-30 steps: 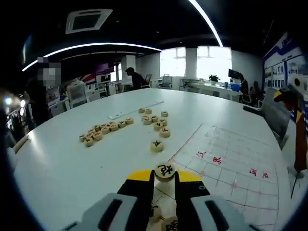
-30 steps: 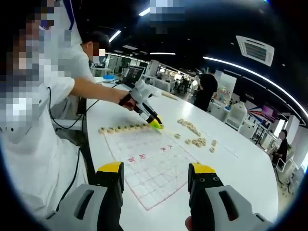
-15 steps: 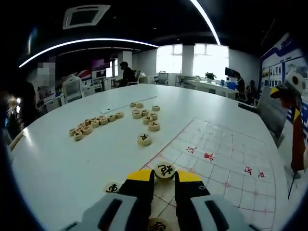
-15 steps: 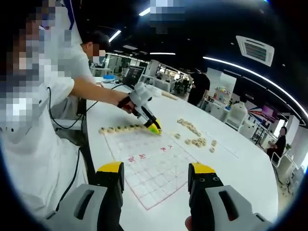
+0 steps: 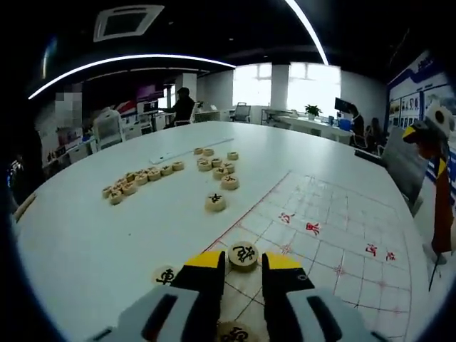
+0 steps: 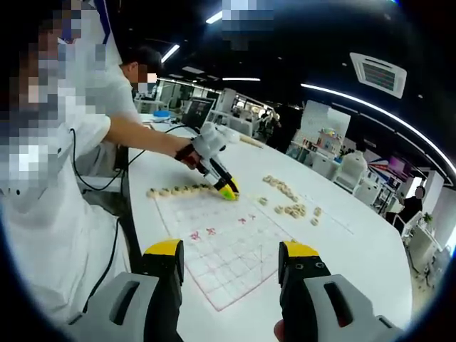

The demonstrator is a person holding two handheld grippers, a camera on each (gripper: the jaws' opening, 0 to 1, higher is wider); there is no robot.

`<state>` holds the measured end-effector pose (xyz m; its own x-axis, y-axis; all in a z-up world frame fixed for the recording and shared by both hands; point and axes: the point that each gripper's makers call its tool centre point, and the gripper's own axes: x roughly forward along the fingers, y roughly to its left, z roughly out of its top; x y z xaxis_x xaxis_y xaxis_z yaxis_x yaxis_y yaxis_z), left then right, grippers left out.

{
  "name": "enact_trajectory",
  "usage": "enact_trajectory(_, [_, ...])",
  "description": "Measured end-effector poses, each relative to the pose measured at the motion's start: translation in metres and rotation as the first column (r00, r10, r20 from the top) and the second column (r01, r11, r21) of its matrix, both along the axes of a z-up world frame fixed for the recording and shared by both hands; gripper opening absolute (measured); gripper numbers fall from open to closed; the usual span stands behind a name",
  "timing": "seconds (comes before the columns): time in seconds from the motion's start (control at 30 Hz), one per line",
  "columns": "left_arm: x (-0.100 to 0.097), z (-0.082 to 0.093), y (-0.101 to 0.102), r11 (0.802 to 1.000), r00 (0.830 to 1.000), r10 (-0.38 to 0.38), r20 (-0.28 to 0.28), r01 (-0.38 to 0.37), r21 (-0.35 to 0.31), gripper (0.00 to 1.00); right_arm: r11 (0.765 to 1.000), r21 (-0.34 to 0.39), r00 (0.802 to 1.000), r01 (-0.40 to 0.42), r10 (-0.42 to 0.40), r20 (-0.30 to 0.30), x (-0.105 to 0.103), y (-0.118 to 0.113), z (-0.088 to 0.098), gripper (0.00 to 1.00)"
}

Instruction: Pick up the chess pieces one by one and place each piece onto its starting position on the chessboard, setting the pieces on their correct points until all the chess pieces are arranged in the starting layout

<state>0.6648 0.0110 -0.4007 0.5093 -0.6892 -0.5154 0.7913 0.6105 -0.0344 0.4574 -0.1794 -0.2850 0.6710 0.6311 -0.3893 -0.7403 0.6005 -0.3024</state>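
Ceiling light strips (image 5: 135, 63) and bright windows (image 5: 288, 87) at top centre light the white counter (image 5: 92, 235) evenly; fisheye bending curves the edges, background slightly soft.

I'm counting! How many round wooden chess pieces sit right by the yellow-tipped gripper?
3: one round wooden chess piece between the left gripper's jaws, one left of it, one beneath; others may hide.

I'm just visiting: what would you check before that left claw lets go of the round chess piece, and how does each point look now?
1. Piece held between the left gripper jaws: ok.
2. Piece over the chessboard edge: ok.
3. Exactly on its point: cannot tell.
4. Neighbour piece apart from the jaws: ok.
5. Right gripper open, holding nothing: ok.
6. Loose pieces left on the table: not ok.
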Motion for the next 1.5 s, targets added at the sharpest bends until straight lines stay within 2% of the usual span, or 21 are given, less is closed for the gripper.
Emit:
enact_trajectory(0.4, [0.001, 0.017, 0.003, 0.999, 1.000, 0.010, 0.026, -0.009, -0.036, 0.37, 1.000, 0.000, 1.000, 0.001, -0.001, 0.001, 0.000, -0.001, 0.001, 0.54])
enact_trajectory(0.67, [0.010, 0.033, -0.006, 0.997, 0.998, 0.028, 0.049, -0.025, -0.072, 0.38, 1.000, 0.001, 1.000, 0.002, -0.002, 0.004, -0.001, -0.001, 0.002, 0.54])
enact_trajectory(0.83, [0.018, 0.042, -0.011, 0.997, 0.997, 0.035, 0.067, -0.030, -0.072, 0.39, 1.000, 0.004, 1.000, 0.004, -0.004, 0.006, 0.000, -0.003, 0.002, 0.54])
enact_trajectory(1.1, [0.060, 0.058, -0.028, 0.994, 0.993, 0.070, 0.093, -0.061, -0.090, 0.31, 1.000, -0.001, 1.000, -0.008, 0.008, 0.003, -0.001, 0.002, 0.001, 0.54])
enact_trajectory(1.33, [0.095, 0.051, -0.048, 0.996, 0.989, 0.088, 0.116, -0.086, -0.027, 0.29, 1.000, 0.002, 1.000, -0.004, 0.004, 0.000, 0.000, 0.000, 0.000, 0.54])
enact_trajectory(1.5, [0.120, 0.041, -0.063, 0.994, 0.989, 0.112, 0.095, -0.112, -0.006, 0.29, 1.000, 0.003, 1.000, -0.004, 0.004, -0.001, 0.000, 0.000, 0.000, 0.54])
